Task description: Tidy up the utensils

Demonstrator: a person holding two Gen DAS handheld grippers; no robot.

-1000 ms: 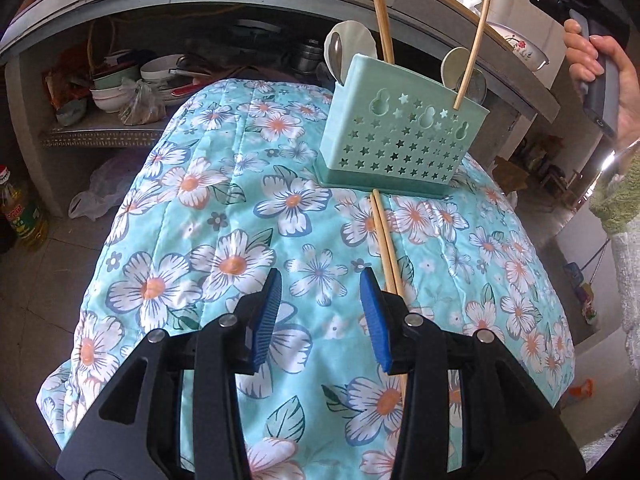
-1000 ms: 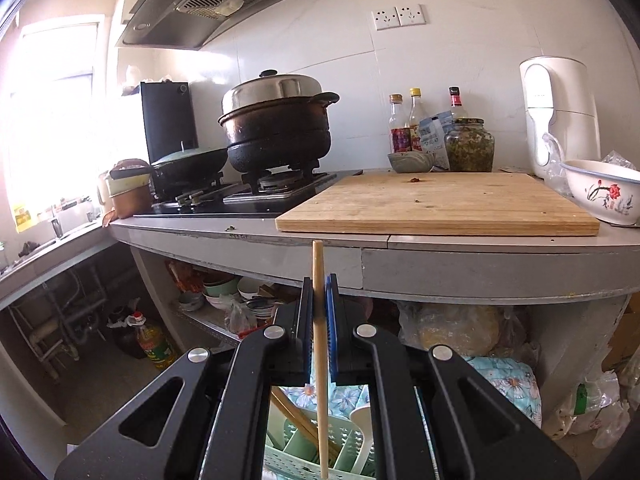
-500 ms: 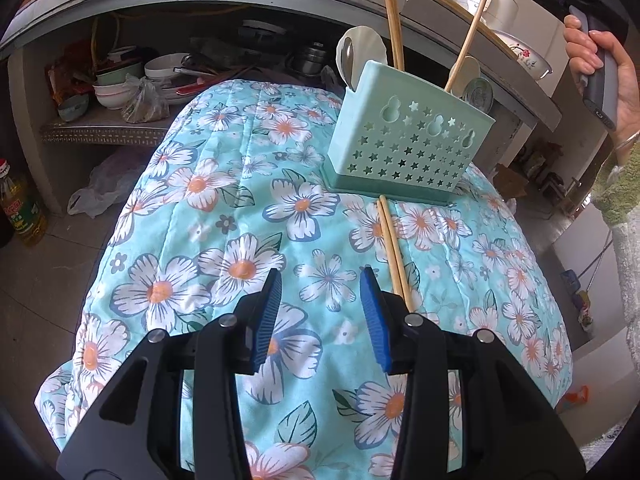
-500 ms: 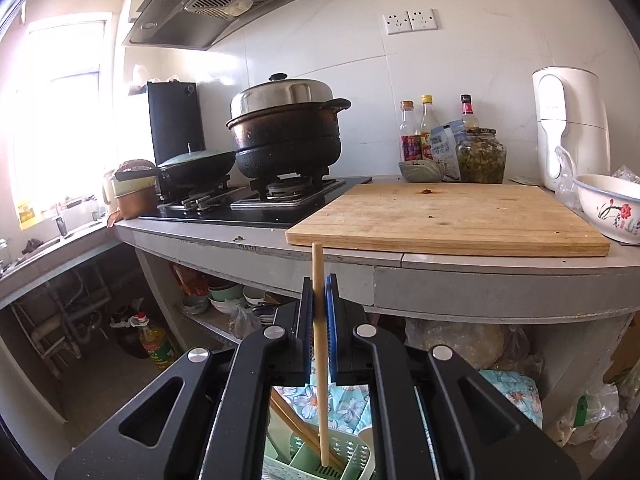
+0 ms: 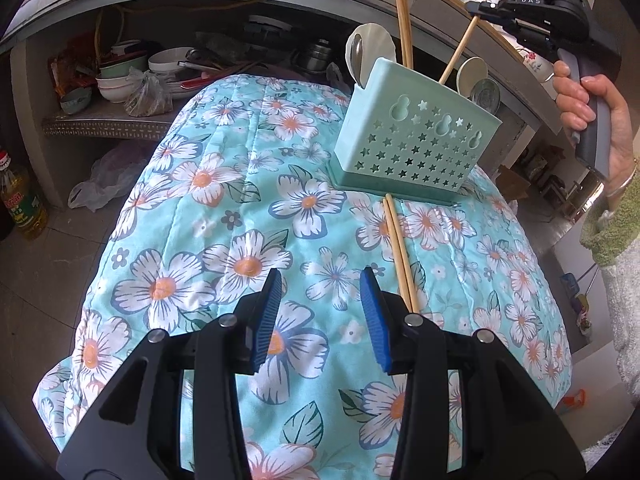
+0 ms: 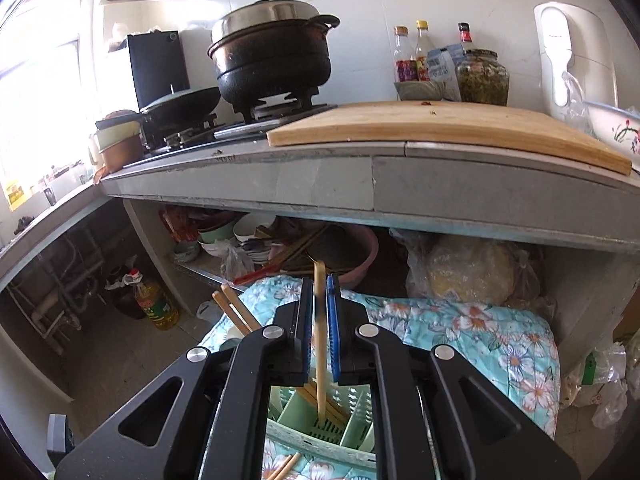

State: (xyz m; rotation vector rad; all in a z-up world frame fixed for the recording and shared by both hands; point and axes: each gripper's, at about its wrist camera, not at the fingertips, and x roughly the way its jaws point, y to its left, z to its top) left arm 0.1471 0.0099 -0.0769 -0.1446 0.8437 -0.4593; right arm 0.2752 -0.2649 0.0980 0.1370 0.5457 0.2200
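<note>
Since a second ago my right gripper (image 6: 319, 334) has sunk toward the holder: the counter edge now sits high in its view, and the chopstick (image 6: 320, 360) it carries has its lower tip down in a compartment of the mint-green utensil holder (image 5: 412, 148). My left gripper has drawn back a little, so the holder looks farther off.

The flowered quilt (image 5: 224, 208) carries everything. The holder stands upright on it, toward the far right, with spoons and two chopsticks already standing inside.

The relation that matters next: a loose pair of chopsticks (image 5: 398, 252) lies flat on the quilt, long axis running from the holder's base back toward me, its near end just beside the right finger of my left gripper (image 5: 320, 316). That pair is much nearer my left hand than my right.

My right gripper is clamped on the single chopstick, which stands nearly vertical; I judge it ready to drop. My left gripper hangs above the quilt, jaws well apart, holding nothing and touching nothing that I can see.
</note>
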